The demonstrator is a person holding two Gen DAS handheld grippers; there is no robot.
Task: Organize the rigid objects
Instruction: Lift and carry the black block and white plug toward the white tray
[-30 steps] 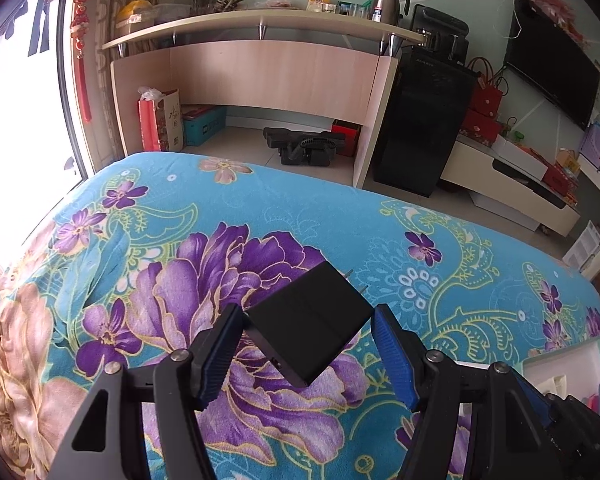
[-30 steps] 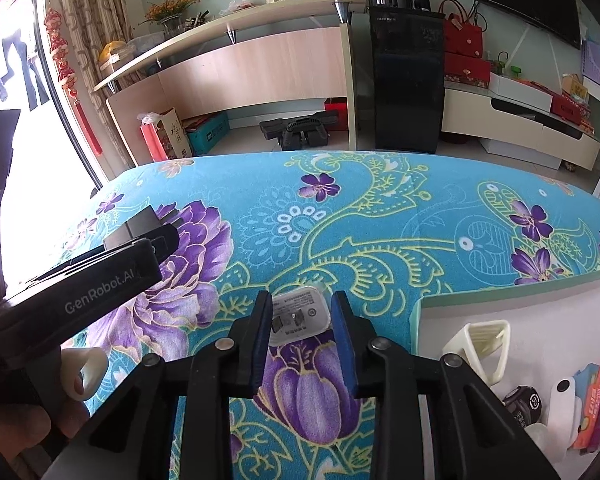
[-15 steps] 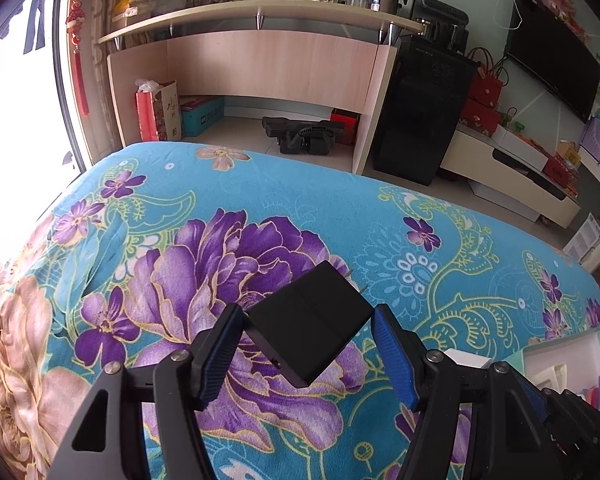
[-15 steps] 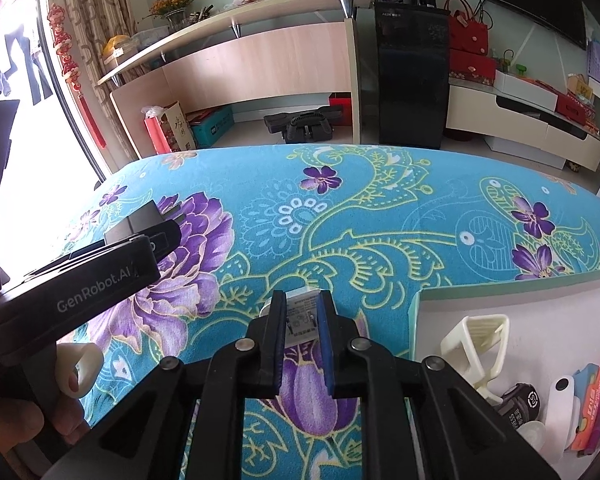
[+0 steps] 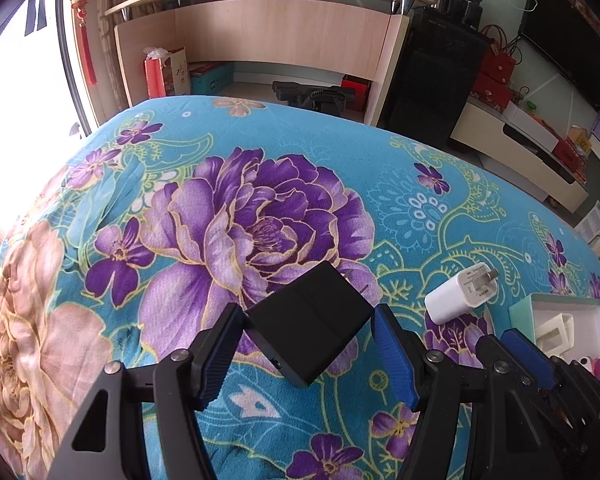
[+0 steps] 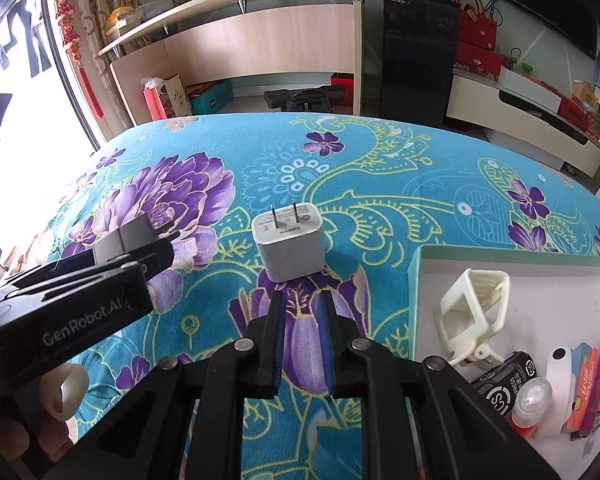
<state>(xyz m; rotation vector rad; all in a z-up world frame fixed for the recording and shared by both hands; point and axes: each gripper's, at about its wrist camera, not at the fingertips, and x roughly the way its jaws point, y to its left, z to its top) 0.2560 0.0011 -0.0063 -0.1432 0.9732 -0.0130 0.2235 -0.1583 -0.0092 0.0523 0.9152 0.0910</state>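
My left gripper (image 5: 308, 340) is shut on a flat black box (image 5: 310, 324), gripped corner to corner and held above the flowered cloth. It also shows in the right wrist view (image 6: 126, 242). A white plug charger (image 6: 288, 242) lies on the cloth just ahead of my right gripper (image 6: 300, 320), prongs pointing away. The right jaws stand a narrow gap apart and hold nothing. The charger also shows in the left wrist view (image 5: 462, 292). A white tray (image 6: 424, 280) sits at the right.
The tray holds a cream clip (image 6: 474, 312), a black round item (image 6: 504, 384), a small bottle (image 6: 534, 400) and coloured packets (image 6: 588, 384). The blue flowered cloth (image 6: 380, 168) covers the table. Behind it stand a wooden desk and a black cabinet.
My right gripper closed on the charger, then let go and backed off; the charger now lies free ahead of it. The left gripper keeps hold of the black box and has risen slightly.
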